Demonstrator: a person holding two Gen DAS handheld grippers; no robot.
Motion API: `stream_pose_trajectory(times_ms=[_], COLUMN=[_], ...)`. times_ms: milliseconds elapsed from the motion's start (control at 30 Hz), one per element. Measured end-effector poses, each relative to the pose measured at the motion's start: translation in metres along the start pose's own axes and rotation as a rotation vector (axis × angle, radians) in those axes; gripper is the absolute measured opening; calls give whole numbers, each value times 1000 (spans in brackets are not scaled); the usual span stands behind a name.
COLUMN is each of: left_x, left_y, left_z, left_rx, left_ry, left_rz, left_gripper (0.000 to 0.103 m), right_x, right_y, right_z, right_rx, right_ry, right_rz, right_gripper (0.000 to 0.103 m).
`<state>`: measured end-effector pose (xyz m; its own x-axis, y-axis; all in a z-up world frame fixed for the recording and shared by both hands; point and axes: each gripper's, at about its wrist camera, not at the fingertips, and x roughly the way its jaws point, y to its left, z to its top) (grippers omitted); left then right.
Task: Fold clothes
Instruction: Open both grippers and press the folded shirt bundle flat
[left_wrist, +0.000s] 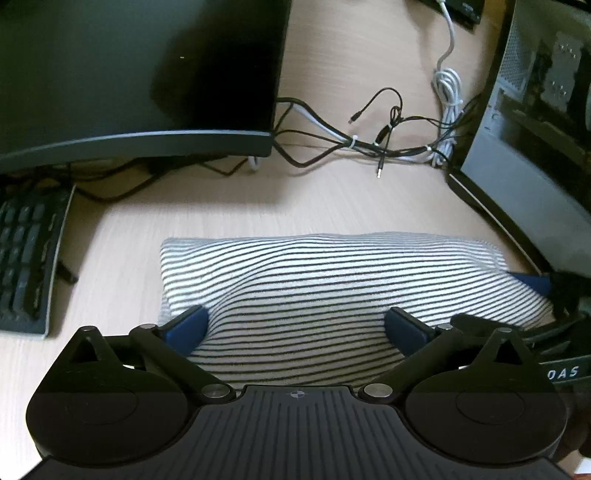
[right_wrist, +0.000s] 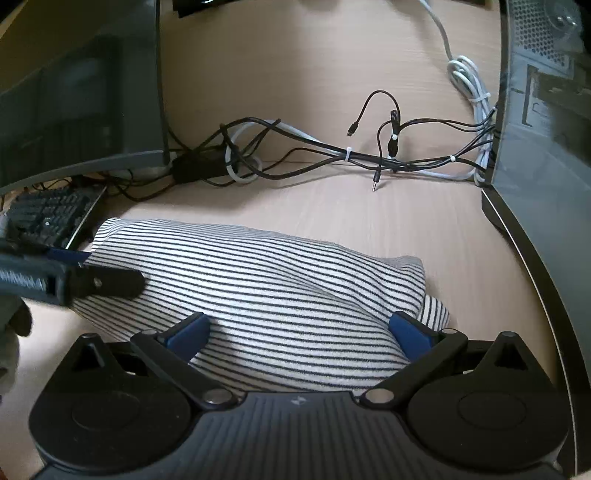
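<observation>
A folded striped garment (left_wrist: 332, 295) lies on the pale wooden table (left_wrist: 332, 206), near the front edge, between a keyboard (left_wrist: 26, 258) on the left and a computer case (left_wrist: 535, 147) on the right. The left tongs (left_wrist: 297, 325) are spread wide over the cloth's left part, blue fingertips (left_wrist: 188, 326) resting against the fabric, gripping nothing. The right tongs (right_wrist: 299, 326) are equally wide open over its right end. Tangled cables (left_wrist: 388, 136) lie far behind, beside a monitor (left_wrist: 129, 74).
</observation>
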<state>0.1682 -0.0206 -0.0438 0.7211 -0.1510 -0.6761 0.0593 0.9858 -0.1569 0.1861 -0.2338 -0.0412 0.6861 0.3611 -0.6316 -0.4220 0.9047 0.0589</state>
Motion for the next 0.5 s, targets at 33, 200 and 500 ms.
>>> stream_pose_trajectory(times_ms=[33,200,500], left_x=[4,22,-23], left_y=[0,0,-3], left_z=[4,19,12], left_rx=[-3,19,-15], left_ry=[-2,-22,-65], left_rz=[-4,0,24], left_gripper=[103,103,103], right_x=[4,27,18], right_y=[-1,-7,-11], right_z=[3,17,11], right_rx=[-7,-39,-8], right_ry=[-1,-25,-2], right_rz=[-6,-44,-76], right_gripper=[103,103,103])
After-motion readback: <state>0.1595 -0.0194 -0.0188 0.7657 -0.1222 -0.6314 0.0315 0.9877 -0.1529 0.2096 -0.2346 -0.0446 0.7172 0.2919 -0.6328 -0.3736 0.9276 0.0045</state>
